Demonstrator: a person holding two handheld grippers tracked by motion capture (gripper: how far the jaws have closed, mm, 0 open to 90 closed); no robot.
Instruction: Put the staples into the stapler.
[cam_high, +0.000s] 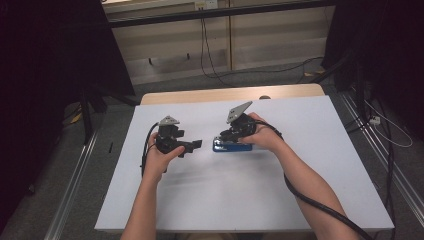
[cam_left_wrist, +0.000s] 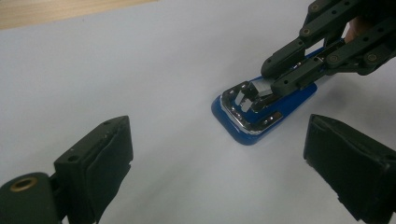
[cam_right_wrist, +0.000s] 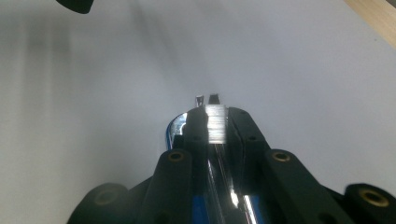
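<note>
A blue stapler (cam_high: 233, 147) with a chrome upper part lies flat near the middle of the white table (cam_high: 300, 190). My right gripper (cam_high: 226, 138) comes at it from the right and is shut on the chrome part. In the right gripper view the jaws of the right gripper (cam_right_wrist: 214, 122) pinch the chrome strip of the stapler (cam_right_wrist: 215, 125) from both sides. My left gripper (cam_high: 194, 144) hovers a little to the stapler's left, open and holding nothing. In the left gripper view the stapler (cam_left_wrist: 247, 122) lies ahead between the wide-apart pads (cam_left_wrist: 109, 158) of the left gripper (cam_left_wrist: 224, 163).
A wooden strip (cam_high: 225, 94) borders the table's far edge. Cables (cam_high: 320, 207) trail from both grippers toward the near edge. Black curtains, metal rails (cam_high: 75, 180) and floor cables surround the table.
</note>
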